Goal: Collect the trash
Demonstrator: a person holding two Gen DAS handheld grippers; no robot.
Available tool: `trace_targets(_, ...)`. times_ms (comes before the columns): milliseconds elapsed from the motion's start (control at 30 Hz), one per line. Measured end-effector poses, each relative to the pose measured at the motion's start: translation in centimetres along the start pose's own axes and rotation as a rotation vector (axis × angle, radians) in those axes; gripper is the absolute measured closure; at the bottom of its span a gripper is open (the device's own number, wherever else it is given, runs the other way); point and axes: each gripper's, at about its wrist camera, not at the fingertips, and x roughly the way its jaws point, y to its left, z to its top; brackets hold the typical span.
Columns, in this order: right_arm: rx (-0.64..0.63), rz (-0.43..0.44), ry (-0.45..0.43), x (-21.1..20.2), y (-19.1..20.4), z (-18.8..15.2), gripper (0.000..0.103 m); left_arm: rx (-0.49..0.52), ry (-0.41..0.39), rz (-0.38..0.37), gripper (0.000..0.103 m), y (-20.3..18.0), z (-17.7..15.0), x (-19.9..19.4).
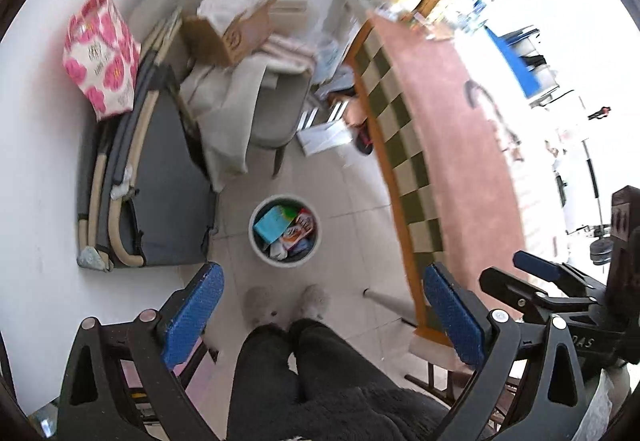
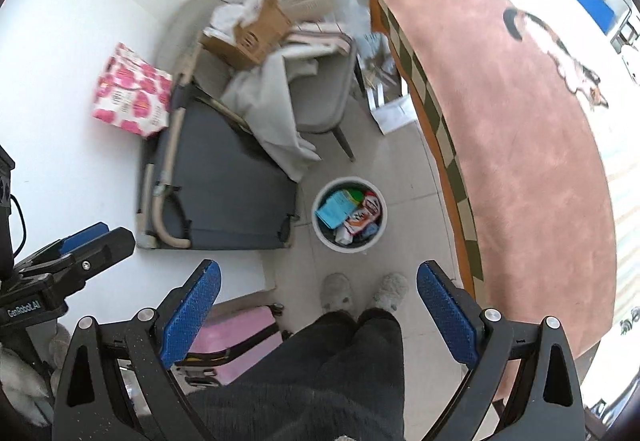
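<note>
A round white trash bin (image 1: 256, 247) (image 2: 326, 239) stands on the tiled floor, holding a light blue box (image 1: 271, 223) (image 2: 334, 209), an orange and white packet (image 1: 294, 235) (image 2: 360, 219) and other wrappers. My left gripper (image 1: 324, 313) hangs open above the floor with nothing between its blue pads (image 1: 192, 317). In the same way my right gripper (image 2: 318, 311) is open and empty, high over the bin. Each gripper shows at the edge of the other's view. The person's dark trousers and grey slippers (image 1: 286, 305) (image 2: 364, 293) are just in front of the bin.
A table with a pink cloth (image 1: 452, 129) (image 2: 520, 145) and checked border runs along the right. A grey chair (image 1: 280, 105) (image 2: 324, 101) piled with a cardboard box, a folded grey cot (image 1: 160, 193) and a pink flowered bag (image 1: 100, 53) stand left. A pink suitcase (image 2: 236, 333) lies near.
</note>
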Motion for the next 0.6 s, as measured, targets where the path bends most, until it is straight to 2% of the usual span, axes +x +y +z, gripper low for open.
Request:
trace_targets(233, -0.01, 0.078, -0.026, -5.4, 1.3, -0.7, 0.003, 0.002, -0.061, -0.061, 0.001, -1.0, -0.7, -5.4)
trace_targets(367, -0.024, 0.106, -0.026, -6.9, 2.2, -1.1, 0.0, 0.003, -0.079, -0.085, 0.001, -1.4, -1.2, -7.2)
trace_targets(600, -0.056, 0.118, -0.028, -8.0, 2.9, -1.4, 0.0, -0.005, -0.098, -0.099, 0.0, -1.3, -1.7, -8.5)
